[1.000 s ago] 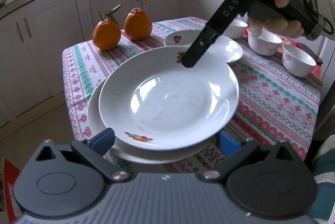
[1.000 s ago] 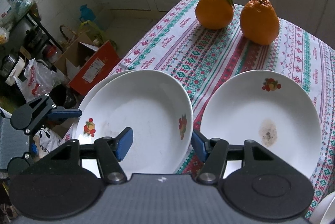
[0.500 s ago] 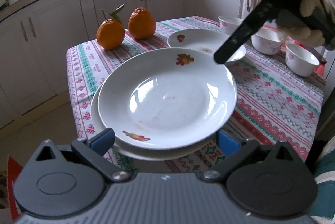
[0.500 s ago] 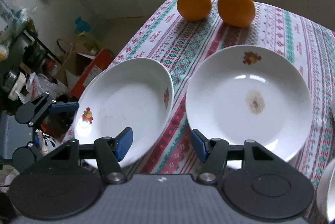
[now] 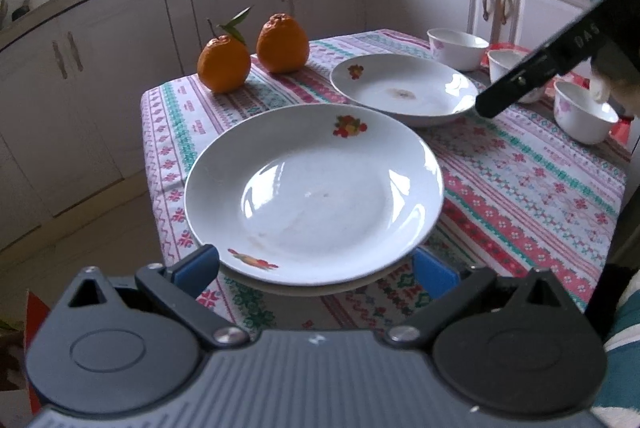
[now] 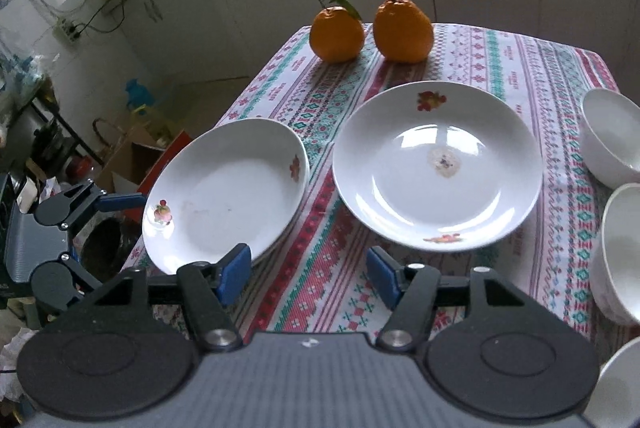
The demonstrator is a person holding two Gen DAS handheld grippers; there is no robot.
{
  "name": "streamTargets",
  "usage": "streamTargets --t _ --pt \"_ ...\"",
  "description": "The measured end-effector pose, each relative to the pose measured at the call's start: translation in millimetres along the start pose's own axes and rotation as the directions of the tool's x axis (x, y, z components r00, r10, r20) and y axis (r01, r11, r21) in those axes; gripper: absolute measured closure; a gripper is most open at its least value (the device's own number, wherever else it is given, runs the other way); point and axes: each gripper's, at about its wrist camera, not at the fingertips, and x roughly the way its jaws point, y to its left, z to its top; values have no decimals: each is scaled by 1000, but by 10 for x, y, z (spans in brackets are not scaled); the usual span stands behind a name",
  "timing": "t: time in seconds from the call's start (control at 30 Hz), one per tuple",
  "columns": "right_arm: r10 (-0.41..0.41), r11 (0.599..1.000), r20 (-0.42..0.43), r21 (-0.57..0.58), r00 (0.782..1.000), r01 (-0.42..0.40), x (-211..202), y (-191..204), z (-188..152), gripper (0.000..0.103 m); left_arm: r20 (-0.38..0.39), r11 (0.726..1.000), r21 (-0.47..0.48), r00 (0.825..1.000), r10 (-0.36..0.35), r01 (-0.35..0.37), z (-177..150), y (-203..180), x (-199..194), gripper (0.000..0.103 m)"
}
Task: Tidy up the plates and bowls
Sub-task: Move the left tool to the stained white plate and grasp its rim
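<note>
Two stacked plates between left tongs

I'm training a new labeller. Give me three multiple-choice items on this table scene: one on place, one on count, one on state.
1. Where does the stained plate lie?
A. on the stack
B. alone on the cloth
C. in a bowl

2. How many oranges?
A. one
B. two
C. four

3. The right hand-held gripper is:
A. open, empty
B. shut on a plate
C. shut on an orange

Answers: 1 B, cloth shows all round it; 2 B, leafy orange beside bare orange; 3 A, only cloth lies between its parted fingers, which have just been opening.
</note>
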Motion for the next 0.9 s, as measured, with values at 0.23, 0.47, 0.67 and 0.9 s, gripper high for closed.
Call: streamTargets --t 0.23,0.47,0.67,0.9 --pt "-90 996 74 -8 993 91 -157 -75 -83 19 53 999 -35 998 -17 19 223 -22 -215 1" --pt "-129 990 104 -39 986 134 -395 -337 77 14 145 1000 25 989 -15 11 764 -186 -305 1" --pt "-98 992 52 -79 994 102 -461 -668 392 14 192 1000 29 981 2 -8 974 -780 -63 1" --pt "-93 990 -33 -108 995 89 -281 -887 690 14 131 996 11 988 -88 87 1006 -1257 367 1"
